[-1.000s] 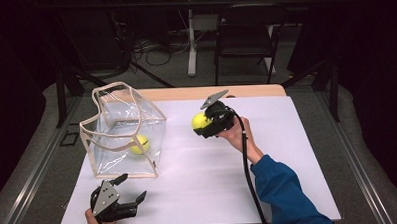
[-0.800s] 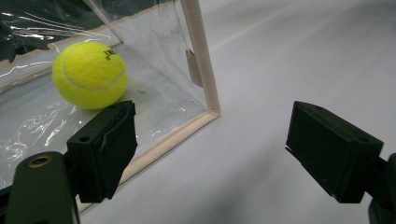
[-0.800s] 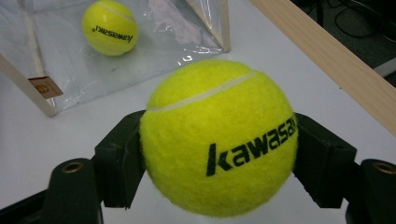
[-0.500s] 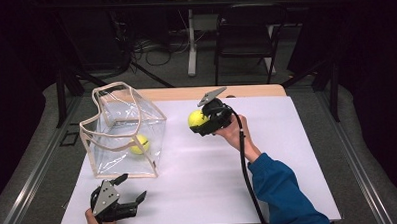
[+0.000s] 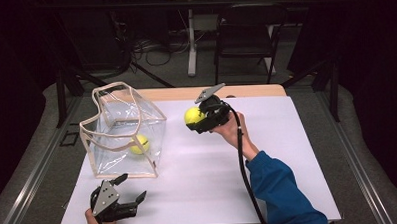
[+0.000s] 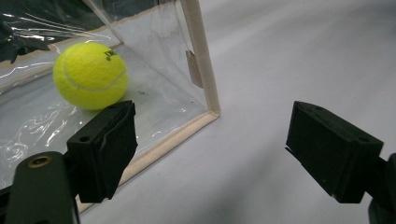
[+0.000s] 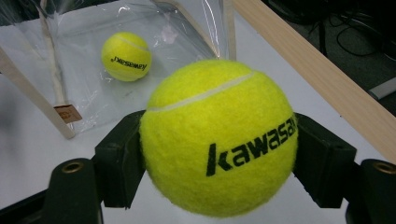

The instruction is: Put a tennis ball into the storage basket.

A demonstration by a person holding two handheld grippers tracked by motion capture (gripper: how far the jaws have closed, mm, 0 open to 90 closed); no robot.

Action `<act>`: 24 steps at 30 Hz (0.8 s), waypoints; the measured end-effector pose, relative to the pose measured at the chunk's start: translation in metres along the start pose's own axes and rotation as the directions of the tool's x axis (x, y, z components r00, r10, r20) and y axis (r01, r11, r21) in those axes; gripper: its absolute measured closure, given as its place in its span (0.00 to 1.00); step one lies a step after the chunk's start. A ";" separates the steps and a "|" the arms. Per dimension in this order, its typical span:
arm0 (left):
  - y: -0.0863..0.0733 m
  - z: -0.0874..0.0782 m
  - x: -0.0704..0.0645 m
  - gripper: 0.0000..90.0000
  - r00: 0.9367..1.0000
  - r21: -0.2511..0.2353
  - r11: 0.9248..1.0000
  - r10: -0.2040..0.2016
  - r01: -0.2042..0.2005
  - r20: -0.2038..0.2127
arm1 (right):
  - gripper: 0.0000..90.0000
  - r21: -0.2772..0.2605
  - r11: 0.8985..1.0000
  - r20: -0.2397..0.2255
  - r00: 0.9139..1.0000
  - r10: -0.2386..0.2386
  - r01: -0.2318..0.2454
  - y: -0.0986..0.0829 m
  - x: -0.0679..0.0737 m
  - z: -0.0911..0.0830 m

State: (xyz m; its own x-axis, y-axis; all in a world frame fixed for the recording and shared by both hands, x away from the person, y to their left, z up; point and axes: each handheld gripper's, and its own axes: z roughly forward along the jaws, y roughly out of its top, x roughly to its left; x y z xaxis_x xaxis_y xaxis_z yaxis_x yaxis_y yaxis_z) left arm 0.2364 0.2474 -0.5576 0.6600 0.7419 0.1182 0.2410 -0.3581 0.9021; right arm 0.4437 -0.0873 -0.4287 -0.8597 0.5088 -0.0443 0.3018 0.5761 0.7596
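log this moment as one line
right gripper: shut on tennis ball, lifted | left gripper: open, idle | clear bag: second ball inside

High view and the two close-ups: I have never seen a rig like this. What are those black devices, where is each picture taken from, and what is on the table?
No robot here: a person holds a hand-operated gripper in each hand. The high view looks down on the white table from above. Each close-up comes from a camera riding on one gripper, looking along its two black jaws. The right gripper is raised over the table, its jaws clamped on a yellow tennis ball. The left gripper is at the near edge, jaws open and holding nothing, pointing at a clear plastic bag. A second tennis ball lies inside that bag.
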 end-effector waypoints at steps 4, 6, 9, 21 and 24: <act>0.000 0.000 0.000 0.18 1.000 0.002 1.000 0.001 -0.001 0.000 | 0.29 -0.006 1.000 -0.003 1.000 -0.008 0.008 0.004 0.002 0.000; 0.000 0.000 0.000 0.18 1.000 0.002 1.000 0.000 0.000 0.000 | 0.29 -0.003 1.000 -0.003 1.000 -0.009 0.009 0.006 0.003 0.000; 0.000 0.000 0.000 0.18 1.000 0.002 1.000 0.002 -0.002 0.000 | 0.29 0.000 1.000 -0.004 1.000 -0.019 0.019 0.008 0.004 0.000; 0.000 0.000 0.000 0.18 1.000 0.002 1.000 0.003 -0.003 0.001 | 0.29 0.001 1.000 -0.003 1.000 -0.022 0.022 0.015 0.005 -0.001; 0.000 0.001 0.000 0.18 1.000 0.002 1.000 0.003 -0.003 0.002 | 0.29 -0.004 1.000 -0.005 1.000 -0.024 0.024 0.016 0.005 -0.001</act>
State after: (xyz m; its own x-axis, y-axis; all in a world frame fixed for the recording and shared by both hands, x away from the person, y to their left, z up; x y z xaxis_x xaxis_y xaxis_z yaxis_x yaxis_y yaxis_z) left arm 0.2365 0.2468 -0.5577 0.6624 0.7396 0.1197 0.2408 -0.3614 0.9008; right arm 0.4440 -0.0763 -0.4156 -0.8687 0.4917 -0.0599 0.2789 0.5856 0.7611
